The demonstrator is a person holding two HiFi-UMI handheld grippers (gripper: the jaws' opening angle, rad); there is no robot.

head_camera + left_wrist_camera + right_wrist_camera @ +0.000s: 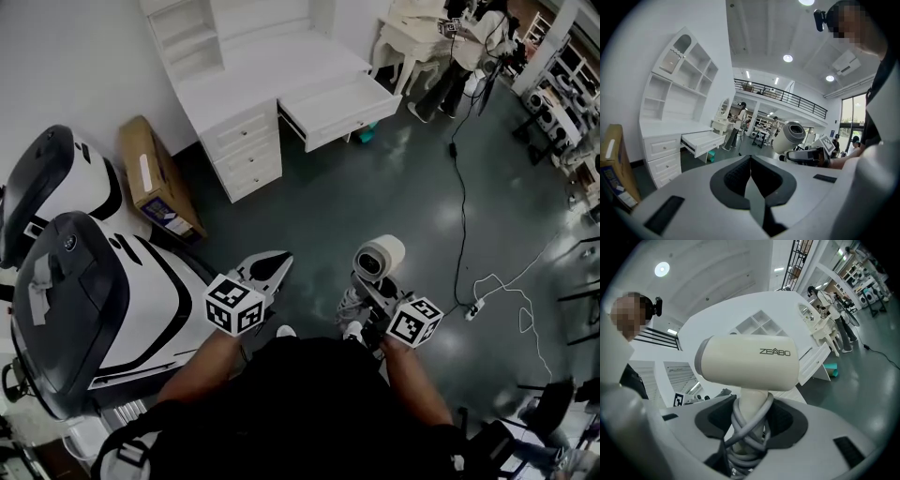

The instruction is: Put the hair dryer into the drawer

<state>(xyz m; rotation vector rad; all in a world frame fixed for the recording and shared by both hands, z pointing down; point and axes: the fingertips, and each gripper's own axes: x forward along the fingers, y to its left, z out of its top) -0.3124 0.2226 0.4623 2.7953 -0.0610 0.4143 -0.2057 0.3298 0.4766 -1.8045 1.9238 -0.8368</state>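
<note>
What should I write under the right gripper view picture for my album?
Right gripper clamps the cream hair dryer by its cord-wrapped handle, open drawer behind.

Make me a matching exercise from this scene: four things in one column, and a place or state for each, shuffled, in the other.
Things:
1 hair dryer
2 drawer
3 cardboard box
4 left claw

Places or states:
A shut, with nothing in it
B beside the white desk
C gripped by its handle in the right claw
D pulled open

Pairs: 1-C, 2-D, 3-B, 4-A
</note>
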